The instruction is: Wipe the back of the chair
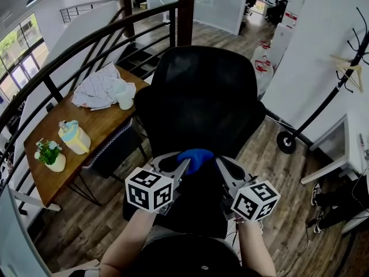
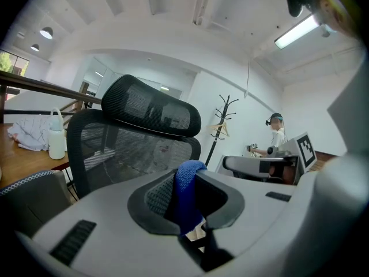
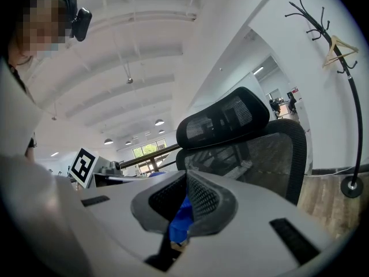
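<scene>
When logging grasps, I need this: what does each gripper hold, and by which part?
Both hold one blue cloth: the left gripper is shut on its left side, the right gripper on its right side.

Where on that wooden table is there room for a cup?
Bare wood lies between the crumpled cloth and the yellow jug, and at the table end below the flower pot. The far end, with cloth and white bottle, is crowded.
</scene>
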Tool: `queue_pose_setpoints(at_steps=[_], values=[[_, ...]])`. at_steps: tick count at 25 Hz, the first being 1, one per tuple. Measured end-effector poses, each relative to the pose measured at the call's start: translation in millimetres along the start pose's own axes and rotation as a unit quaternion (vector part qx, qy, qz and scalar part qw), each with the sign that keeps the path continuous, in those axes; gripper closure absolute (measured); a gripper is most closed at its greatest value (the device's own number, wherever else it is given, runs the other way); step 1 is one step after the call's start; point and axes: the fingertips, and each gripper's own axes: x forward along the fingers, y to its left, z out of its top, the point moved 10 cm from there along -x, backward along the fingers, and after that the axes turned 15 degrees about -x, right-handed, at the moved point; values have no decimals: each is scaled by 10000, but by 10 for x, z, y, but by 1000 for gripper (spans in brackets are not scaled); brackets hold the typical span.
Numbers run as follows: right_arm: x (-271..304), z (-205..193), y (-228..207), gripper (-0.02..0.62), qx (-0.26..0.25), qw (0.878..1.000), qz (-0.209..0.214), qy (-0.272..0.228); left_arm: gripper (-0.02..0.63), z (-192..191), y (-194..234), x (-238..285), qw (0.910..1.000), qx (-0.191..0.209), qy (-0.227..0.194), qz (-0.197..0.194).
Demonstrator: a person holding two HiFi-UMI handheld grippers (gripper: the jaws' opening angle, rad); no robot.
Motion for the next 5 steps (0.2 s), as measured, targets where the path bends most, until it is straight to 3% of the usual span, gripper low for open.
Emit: queue_pose_setpoints(at_steps=[5], values=[[-30,-19,8,568,26,10000,32,41,540,6,-13,4,10000,11,28,7]])
